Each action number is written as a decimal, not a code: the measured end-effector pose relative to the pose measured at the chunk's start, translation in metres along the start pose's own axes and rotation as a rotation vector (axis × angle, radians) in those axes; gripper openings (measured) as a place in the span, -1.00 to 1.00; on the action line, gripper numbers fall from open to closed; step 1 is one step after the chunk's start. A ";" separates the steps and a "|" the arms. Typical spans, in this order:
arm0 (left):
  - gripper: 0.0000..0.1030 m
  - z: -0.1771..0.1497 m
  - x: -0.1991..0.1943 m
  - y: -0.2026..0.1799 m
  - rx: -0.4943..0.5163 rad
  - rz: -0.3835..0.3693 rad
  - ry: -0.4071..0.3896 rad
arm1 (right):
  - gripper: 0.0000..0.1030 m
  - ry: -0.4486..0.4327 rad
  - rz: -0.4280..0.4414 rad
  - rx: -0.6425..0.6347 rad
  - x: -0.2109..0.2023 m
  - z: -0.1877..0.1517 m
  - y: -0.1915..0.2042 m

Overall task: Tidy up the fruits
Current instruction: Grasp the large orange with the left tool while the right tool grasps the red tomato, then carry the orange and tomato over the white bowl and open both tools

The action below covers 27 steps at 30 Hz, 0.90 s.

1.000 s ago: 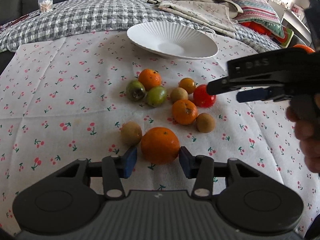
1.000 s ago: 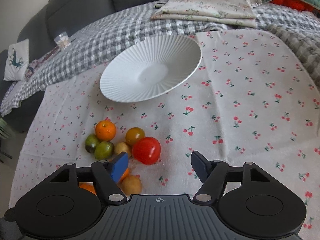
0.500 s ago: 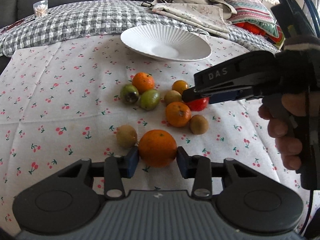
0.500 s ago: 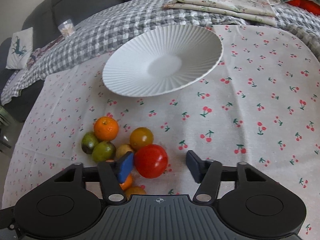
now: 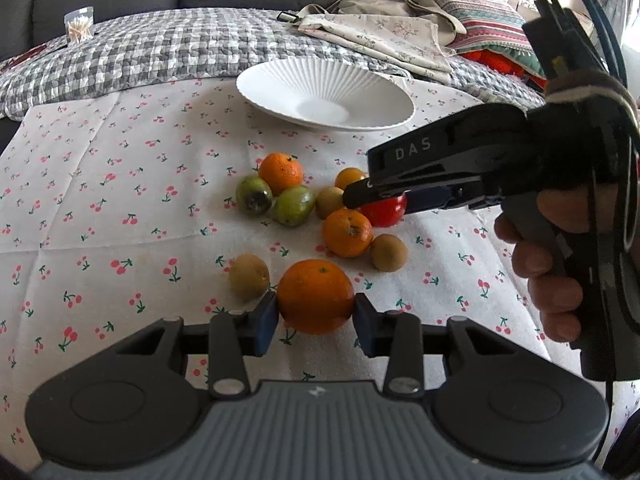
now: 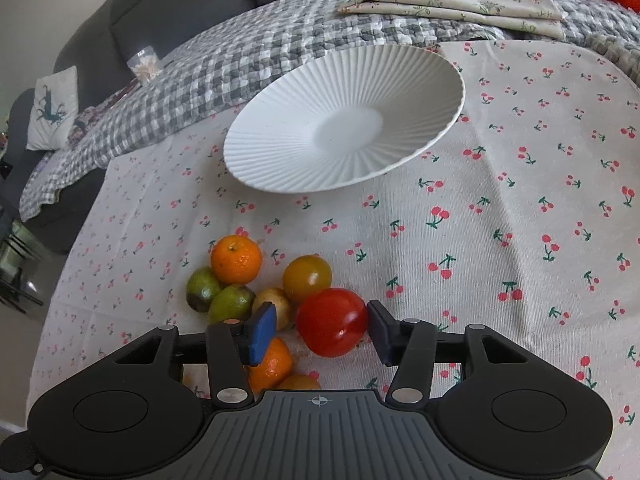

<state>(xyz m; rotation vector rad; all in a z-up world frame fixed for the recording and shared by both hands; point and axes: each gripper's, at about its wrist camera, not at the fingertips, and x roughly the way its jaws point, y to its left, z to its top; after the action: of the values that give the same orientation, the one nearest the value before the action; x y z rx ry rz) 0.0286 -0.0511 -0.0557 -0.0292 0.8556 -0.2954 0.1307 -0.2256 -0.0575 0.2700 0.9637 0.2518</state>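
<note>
Fruit-sorting scene on a cherry-print tablecloth. Left gripper grips a large orange, both blue pads pressed against its sides near the front edge of the cloth; a brownish round fruit lies just beside it to the left. Right gripper straddles a red tomato: its jaws have just been closing, the right pad touches the tomato's side, while the left pad stands apart from it, in front of a pale yellow-brown fruit. Seen from the left wrist view, the same tool reaches in from the right, held by a hand, its fingers covering part of the tomato.

Remaining fruit forms a loose cluster around the tomato: a small orange, two green fruits touching each other, a yellow-orange tomato, and a second orange with a brown fruit beside it. White ribbed dish stands empty beyond the cluster, well apart from both tools. Grey checked quilt and folded cloths lie behind the dish.
</note>
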 end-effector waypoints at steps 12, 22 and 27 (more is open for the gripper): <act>-0.25 0.004 -0.011 0.001 -0.009 -0.023 -0.023 | -0.30 -0.010 0.012 0.033 -0.007 0.001 0.001; -0.25 0.031 -0.030 0.022 -0.047 -0.024 -0.096 | -0.30 -0.117 -0.019 0.071 -0.048 0.014 -0.011; -0.25 0.059 -0.026 0.034 -0.066 -0.006 -0.109 | -0.30 -0.160 -0.032 0.096 -0.059 0.024 -0.020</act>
<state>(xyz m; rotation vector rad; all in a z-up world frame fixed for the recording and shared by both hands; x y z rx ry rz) 0.0650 -0.0165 -0.0026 -0.1086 0.7572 -0.2691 0.1199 -0.2663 -0.0057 0.3566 0.8218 0.1520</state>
